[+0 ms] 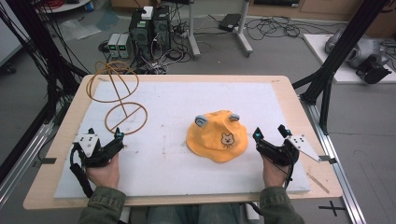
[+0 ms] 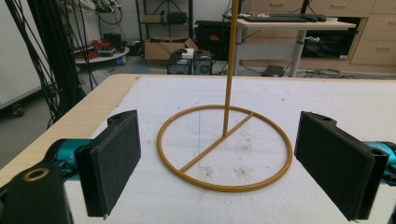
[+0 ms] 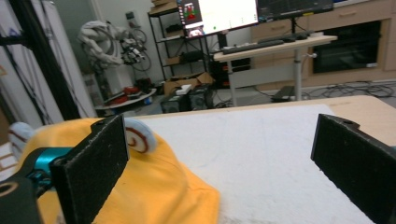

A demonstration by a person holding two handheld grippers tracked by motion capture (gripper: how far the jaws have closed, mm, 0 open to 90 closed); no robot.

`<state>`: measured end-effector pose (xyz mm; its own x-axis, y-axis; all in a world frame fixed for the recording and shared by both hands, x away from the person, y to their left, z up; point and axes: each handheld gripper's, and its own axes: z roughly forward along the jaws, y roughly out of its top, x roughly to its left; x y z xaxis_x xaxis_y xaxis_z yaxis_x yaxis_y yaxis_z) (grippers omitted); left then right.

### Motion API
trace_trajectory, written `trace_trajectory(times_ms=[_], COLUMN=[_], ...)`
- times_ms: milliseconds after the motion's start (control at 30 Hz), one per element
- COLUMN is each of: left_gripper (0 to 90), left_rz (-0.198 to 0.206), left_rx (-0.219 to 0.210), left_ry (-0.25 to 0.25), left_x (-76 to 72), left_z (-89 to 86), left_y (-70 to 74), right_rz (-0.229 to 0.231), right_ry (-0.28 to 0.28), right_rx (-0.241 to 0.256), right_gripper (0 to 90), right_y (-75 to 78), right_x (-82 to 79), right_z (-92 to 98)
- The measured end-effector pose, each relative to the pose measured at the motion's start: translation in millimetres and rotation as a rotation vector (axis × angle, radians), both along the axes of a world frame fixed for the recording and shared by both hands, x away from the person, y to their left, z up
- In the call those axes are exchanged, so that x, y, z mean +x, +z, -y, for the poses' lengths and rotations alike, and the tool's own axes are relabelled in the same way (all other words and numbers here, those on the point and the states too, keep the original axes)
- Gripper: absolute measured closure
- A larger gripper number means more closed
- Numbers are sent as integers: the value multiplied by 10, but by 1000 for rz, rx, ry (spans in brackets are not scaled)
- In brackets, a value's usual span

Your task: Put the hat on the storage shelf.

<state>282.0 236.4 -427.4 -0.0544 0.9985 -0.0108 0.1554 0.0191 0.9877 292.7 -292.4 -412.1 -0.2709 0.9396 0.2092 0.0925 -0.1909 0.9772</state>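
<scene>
A yellow hat (image 1: 217, 135) with two grey ears and a small bear face lies on the white foam board (image 1: 187, 93), right of centre. A gold wire stand (image 1: 126, 118) with a round ring base and a hoop on top stands at the board's left. My left gripper (image 1: 103, 134) rests open just in front of the stand's base. In the left gripper view the ring base (image 2: 225, 149) lies between and beyond the jaws of that gripper (image 2: 224, 170). My right gripper (image 1: 269, 131) is open just right of the hat. In the right gripper view the hat (image 3: 140, 186) lies beside and behind that gripper's (image 3: 224, 168) left jaw.
The foam board lies on a wooden table (image 1: 299, 116) with bare edges all round. Black frame posts (image 1: 336, 51) rise at the right and left. Computers (image 1: 149, 28) and cables sit on the floor beyond the far edge.
</scene>
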Motion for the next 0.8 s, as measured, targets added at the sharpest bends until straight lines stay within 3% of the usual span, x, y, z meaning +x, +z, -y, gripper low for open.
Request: trace_trajectory(times_ms=[200,500,633,667,800], left_gripper=[148,148,148,148,148], left_rz=[-3,-11,-22,-23,-27], left_rx=[4,7,8,9,13], left_ry=[-3,-10,-22,-23,-25], left_x=[-1,-9,1,0,0], left_z=[9,12,11,8,9], left_y=[-5,-26,-47,-58,-69], right_rz=[12,58,15,-18,-42], right_ry=[85,205,266,286,286], right_rx=[-47,-179,-233,-248,-256], right_gripper=[38,38,45,48,58], right_y=[89,175,91,29,-21], right_x=[44,64,117,143,171], right_z=[-167,-584,-791,-857,-928])
